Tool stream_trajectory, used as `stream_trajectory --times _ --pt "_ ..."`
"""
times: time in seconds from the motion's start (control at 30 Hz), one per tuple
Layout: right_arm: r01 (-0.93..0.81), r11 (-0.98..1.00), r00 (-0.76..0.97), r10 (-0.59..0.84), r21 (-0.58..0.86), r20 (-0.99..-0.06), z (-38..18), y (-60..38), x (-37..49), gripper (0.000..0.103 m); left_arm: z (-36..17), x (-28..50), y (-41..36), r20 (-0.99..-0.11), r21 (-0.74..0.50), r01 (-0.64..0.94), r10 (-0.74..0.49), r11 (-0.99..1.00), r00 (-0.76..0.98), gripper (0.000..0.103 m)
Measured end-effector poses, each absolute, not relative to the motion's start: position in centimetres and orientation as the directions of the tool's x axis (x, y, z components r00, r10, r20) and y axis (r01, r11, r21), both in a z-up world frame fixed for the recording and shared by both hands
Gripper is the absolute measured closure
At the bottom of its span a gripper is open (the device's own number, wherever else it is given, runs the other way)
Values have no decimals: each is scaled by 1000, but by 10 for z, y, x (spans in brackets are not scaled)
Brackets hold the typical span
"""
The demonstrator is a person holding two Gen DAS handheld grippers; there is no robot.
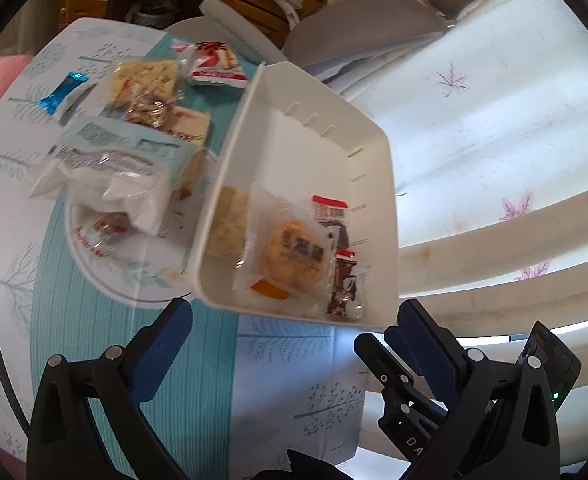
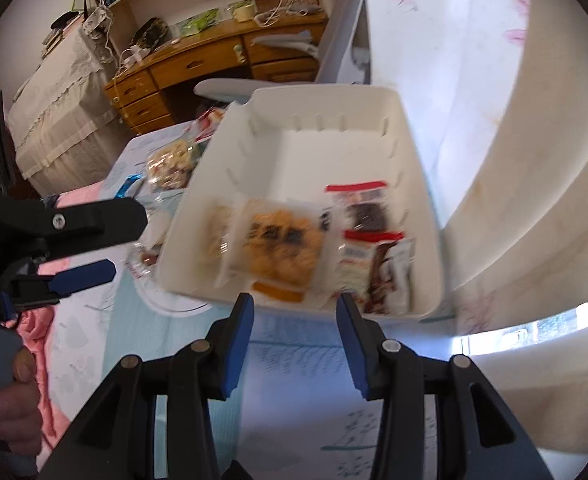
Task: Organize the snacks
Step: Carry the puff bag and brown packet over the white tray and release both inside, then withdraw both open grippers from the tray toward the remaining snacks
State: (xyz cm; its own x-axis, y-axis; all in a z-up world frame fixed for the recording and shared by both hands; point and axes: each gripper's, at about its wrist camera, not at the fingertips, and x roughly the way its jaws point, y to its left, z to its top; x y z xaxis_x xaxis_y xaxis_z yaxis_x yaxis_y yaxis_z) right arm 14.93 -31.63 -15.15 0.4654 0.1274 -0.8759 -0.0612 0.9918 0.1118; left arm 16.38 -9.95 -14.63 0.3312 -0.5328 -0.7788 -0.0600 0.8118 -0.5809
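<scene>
A white plastic bin stands on the table at the right edge. It holds an orange pastry pack, a pale rice cake and dark red-topped packets. My left gripper is open and empty just before the bin's near wall. My right gripper is open and empty at the bin's near wall; it also shows in the left wrist view. The left gripper shows at the left of the right wrist view.
Loose snacks lie left of the bin: a large white-blue bag, a rice cake pack, a red-white pack, a blue candy. A plate sits under the bag. A grey chair and wooden desk stand behind.
</scene>
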Motion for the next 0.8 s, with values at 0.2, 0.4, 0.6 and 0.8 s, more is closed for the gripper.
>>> stream_trajectory --times 0.2,0.4,0.6,0.8 --pt "-55 986 397 167 158 -902 -161 -289 141 60 -147 145 -68 -801 -547 -54 -503 836 326 1" --pt "6 973 312 216 229 -925 -175 -261 134 60 -148 127 -30 -844 -481 -43 -449 875 294 1" --pt "57 964 268 235 259 -934 -185 -224 127 50 -143 116 8 -890 -363 20 -353 932 288 1" --pt "87 954 279 254 288 -926 -186 -183 122 49 -135 116 40 -908 -283 101 -300 954 292 1"
